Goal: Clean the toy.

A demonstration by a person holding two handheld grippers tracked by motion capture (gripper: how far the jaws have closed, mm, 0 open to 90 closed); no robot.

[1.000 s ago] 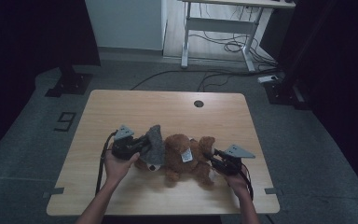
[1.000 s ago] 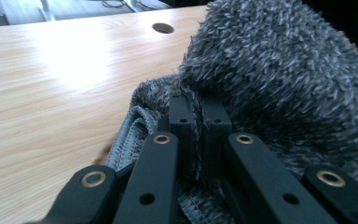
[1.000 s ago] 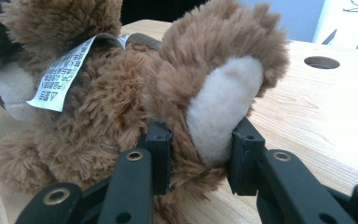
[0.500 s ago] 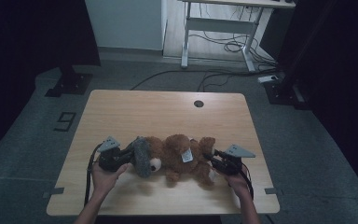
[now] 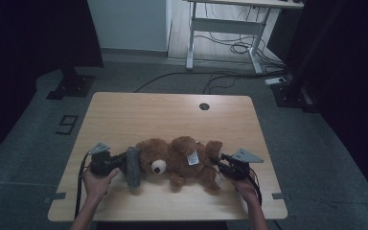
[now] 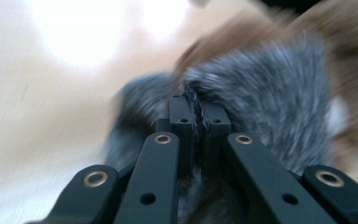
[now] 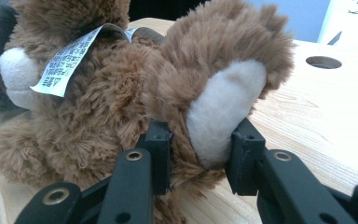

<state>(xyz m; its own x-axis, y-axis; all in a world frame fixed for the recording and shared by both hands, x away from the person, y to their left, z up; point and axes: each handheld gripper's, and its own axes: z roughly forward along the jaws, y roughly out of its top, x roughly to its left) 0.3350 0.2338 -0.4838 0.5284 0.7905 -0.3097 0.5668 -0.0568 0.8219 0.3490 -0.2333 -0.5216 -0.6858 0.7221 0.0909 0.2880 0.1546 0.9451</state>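
Clearly the bear (image 5: 179, 160) is a soft, light thing: a brown plush toy lying on its back across the near half of the tabletop (image 5: 139, 115), head toward the person's left, feet toward the right. Its pile gives under any squeeze, so a grip sinks in rather than slips, and nothing here could break.

A grey furry piece (image 5: 133, 166) (a scarf or hat, I cannot tell which) sits against the bear's head. The left hand-held gripper (image 5: 120, 163) is pinched tight on it; in the left gripper view the fingers (image 6: 182, 126) meet with only a thin edge of grey fur (image 6: 270, 107) between them. That thin fold is a fair hold, though loose fabric will probably stretch before it moves.

The right hand-held gripper (image 5: 220, 165) is clamped on a foot (image 7: 223, 102), its pads pressing either side of the cream sole. A limb is the best place to take the toy: narrow enough to span and stuffed enough to resist. Pulled from both ends, the body should sag and twist rather than stay stiff.
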